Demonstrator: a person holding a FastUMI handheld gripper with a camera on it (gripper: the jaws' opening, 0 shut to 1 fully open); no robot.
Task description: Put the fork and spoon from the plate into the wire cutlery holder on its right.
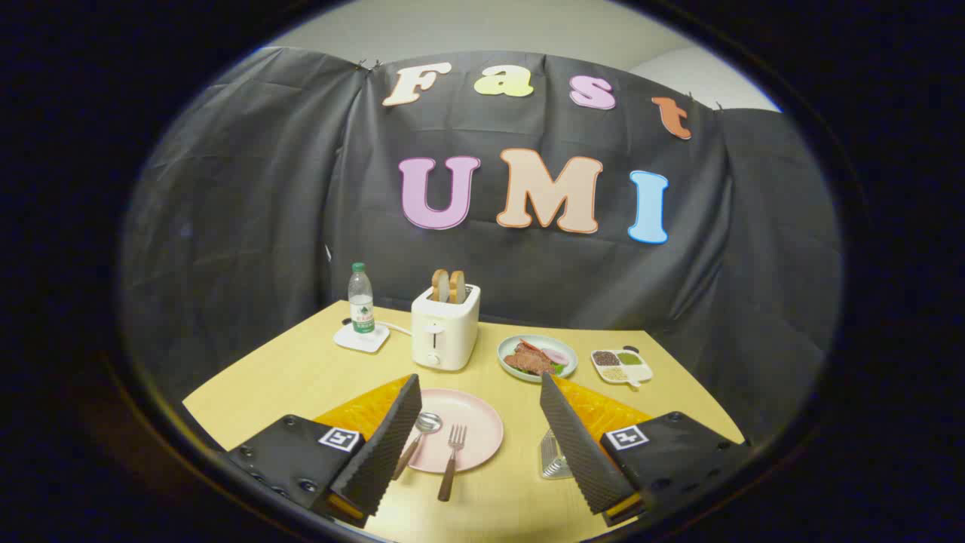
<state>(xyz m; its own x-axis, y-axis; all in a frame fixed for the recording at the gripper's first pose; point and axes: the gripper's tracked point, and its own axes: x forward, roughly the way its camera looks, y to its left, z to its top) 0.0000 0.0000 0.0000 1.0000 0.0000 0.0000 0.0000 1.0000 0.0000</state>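
Note:
A pink plate (pixel 475 422) lies on the wooden table between my two fingers. A spoon (pixel 419 434) rests on the plate's left side, its handle running toward the left finger. Beside it lies a fork (pixel 451 456) with a brown handle that sticks out over the plate's near rim. The wire cutlery holder (pixel 552 455) stands to the right of the plate, partly hidden behind my right finger. My gripper (pixel 482 445) hovers above the table, open wide, with nothing held.
Beyond the plate stands a white toaster (pixel 445 330) with two bread slices. A water bottle (pixel 361 302) on a white coaster is to its left. A green plate of food (pixel 537 357) and a small divided dish (pixel 620 364) sit to the toaster's right.

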